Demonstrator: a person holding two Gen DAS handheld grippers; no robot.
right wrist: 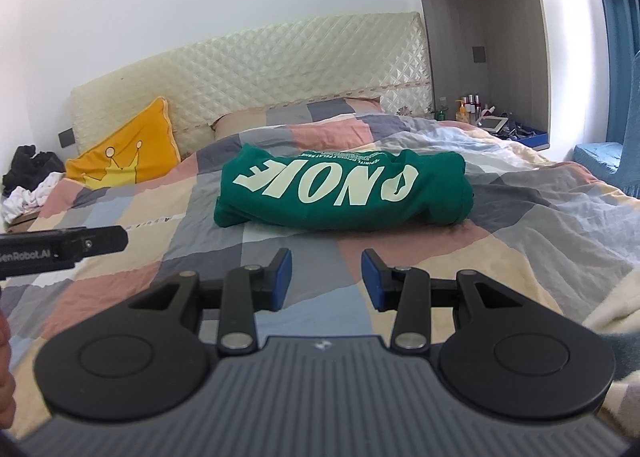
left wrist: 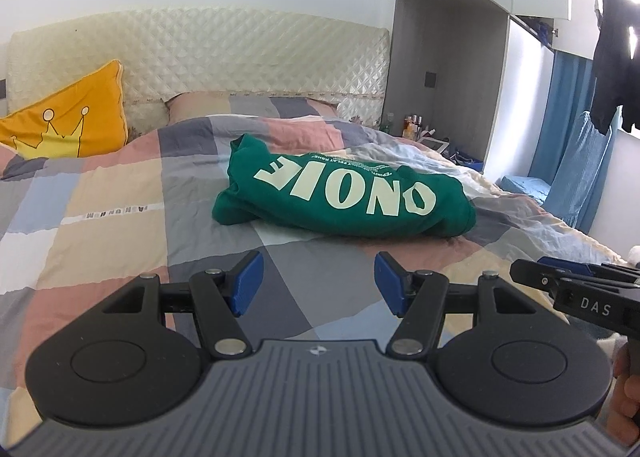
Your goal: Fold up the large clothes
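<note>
A green sweatshirt (left wrist: pixel 344 193) with large cream letters lies folded into a compact bundle in the middle of the bed, also seen in the right wrist view (right wrist: pixel 344 193). My left gripper (left wrist: pixel 318 283) hovers over the checked duvet short of the bundle, open, nothing between its blue pads. My right gripper (right wrist: pixel 326 279) is beside it, also short of the sweatshirt, open with a narrower gap and empty. Each gripper shows at the edge of the other's view: the right one (left wrist: pixel 576 285), the left one (right wrist: pixel 64 247).
The bed wears a checked duvet (left wrist: pixel 120 217) in pink, grey and beige. A yellow crown cushion (left wrist: pixel 68 125) leans on the quilted headboard (left wrist: pixel 240 53). A niche shelf with bottles (right wrist: pixel 472 107) stands right of the bed; a clothes pile (right wrist: pixel 28 181) lies far left.
</note>
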